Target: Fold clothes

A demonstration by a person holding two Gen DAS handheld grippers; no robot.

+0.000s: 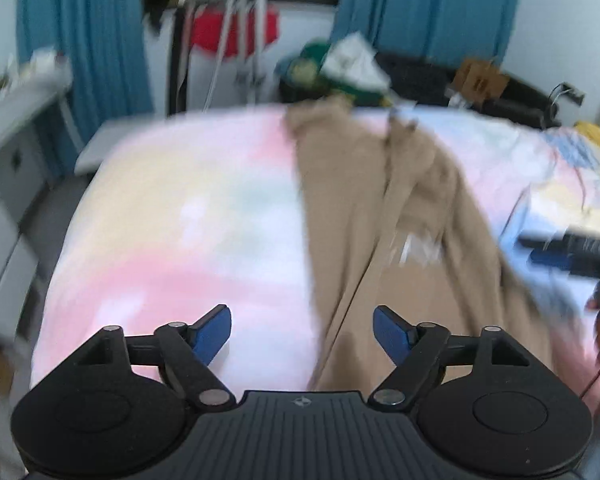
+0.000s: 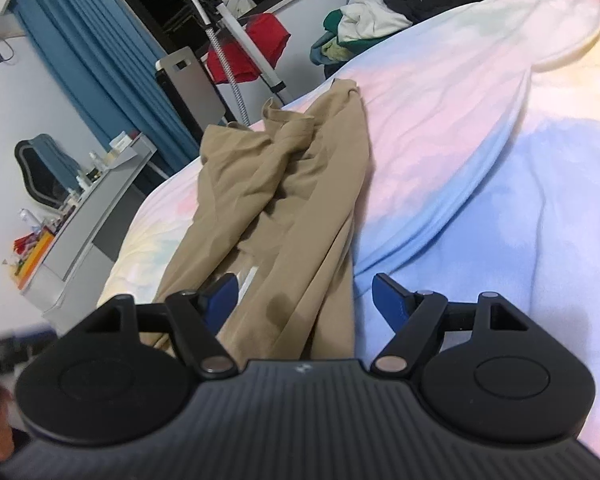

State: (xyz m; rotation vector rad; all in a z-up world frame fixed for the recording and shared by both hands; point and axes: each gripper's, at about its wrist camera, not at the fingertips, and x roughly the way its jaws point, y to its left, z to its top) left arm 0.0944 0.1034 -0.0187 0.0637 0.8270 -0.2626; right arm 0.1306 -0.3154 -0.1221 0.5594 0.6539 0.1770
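A pair of tan trousers (image 1: pixel 384 216) lies lengthwise on a pastel tie-dye bed cover (image 1: pixel 188 216), legs running away from me, a white label showing near the waist. My left gripper (image 1: pixel 302 332) is open and empty, hovering over the near end, its right pad over the cloth. In the right wrist view the trousers (image 2: pixel 284 184) lie rumpled on the cover (image 2: pixel 480 128). My right gripper (image 2: pixel 305 298) is open, jaws astride the near end of the trousers. The right gripper also shows blurred at the right edge of the left wrist view (image 1: pixel 572 252).
A pile of clothes (image 2: pixel 364 24) sits at the bed's far end. A garment steamer stand (image 2: pixel 228 48) with a red garment (image 2: pixel 260 44) stands beyond the bed by blue curtains (image 1: pixel 88 40). A grey desk (image 2: pixel 92 216) with clutter is at the left.
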